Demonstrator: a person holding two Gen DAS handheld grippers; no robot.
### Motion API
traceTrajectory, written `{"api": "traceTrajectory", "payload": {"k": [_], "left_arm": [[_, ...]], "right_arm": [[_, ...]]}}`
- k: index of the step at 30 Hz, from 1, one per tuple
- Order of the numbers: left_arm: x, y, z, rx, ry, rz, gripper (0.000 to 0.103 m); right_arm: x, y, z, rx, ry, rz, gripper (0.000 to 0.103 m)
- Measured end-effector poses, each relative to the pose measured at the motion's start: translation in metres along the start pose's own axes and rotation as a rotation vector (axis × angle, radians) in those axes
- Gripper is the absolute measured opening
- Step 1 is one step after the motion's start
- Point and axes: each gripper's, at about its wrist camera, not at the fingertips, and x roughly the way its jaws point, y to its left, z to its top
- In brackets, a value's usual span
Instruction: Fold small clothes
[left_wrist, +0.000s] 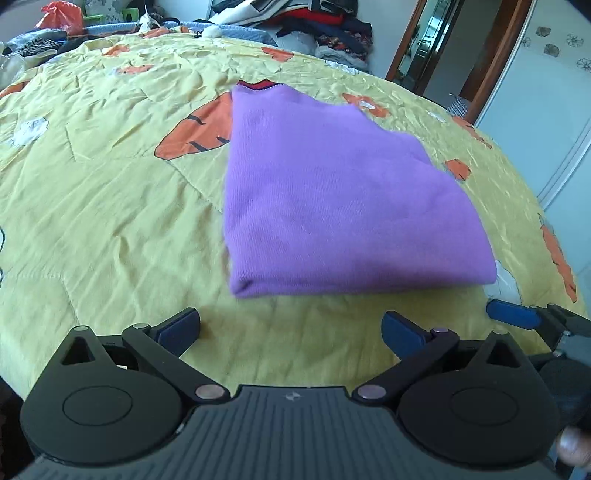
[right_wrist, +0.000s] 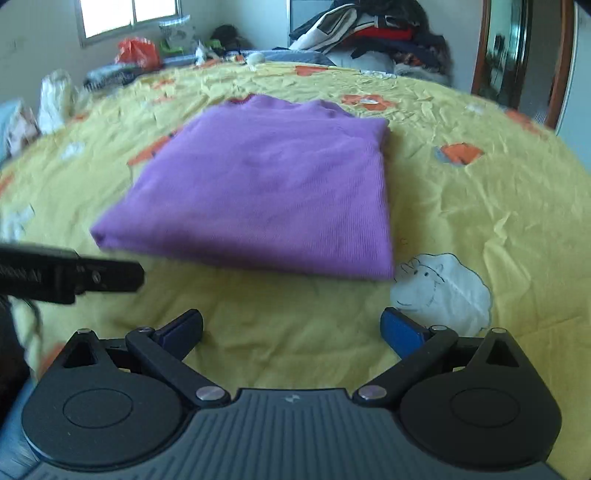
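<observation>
The left hand-held gripper (left_wrist: 290, 328) stands with its jaws apart and empty, just short of the near folded edge of the purple garment (left_wrist: 332, 206). The right hand-held gripper (right_wrist: 291, 328) is likewise spread and holds nothing. The garment lies folded flat on the yellow bedspread (left_wrist: 103, 221). Risk: a closing jaw may pinch only the top layer, or catch the soft, creased bedspread beneath, and so pull the fold open.
</observation>
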Motion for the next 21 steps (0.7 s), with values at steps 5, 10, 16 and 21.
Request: {"api": "traceTrajectory", "payload": {"k": [5,10,16,21], "left_arm": [[0.004,-0.008,-0.001,0.033,-0.002,0.039,0.103],[0.013,-0.009,0.009,0.030,0.003,0.051,0.103],[0.020,-0.012,0.013,0.056,-0.011,0.071,0.103],[0.022,-0.016,0.011,0.073,-0.028,0.091,0.103]], "right_arm": [[0.007,0.004,0.009,0.014,0.016,-0.018,0.103],[0.016,0.006,0.021,0.020,0.058,-0.025,0.103],[0.019,0.007,0.018,0.036,0.034,-0.037,0.103],[0.018,0.007,0.016,0.040,0.001,-0.041,0.103]]}}
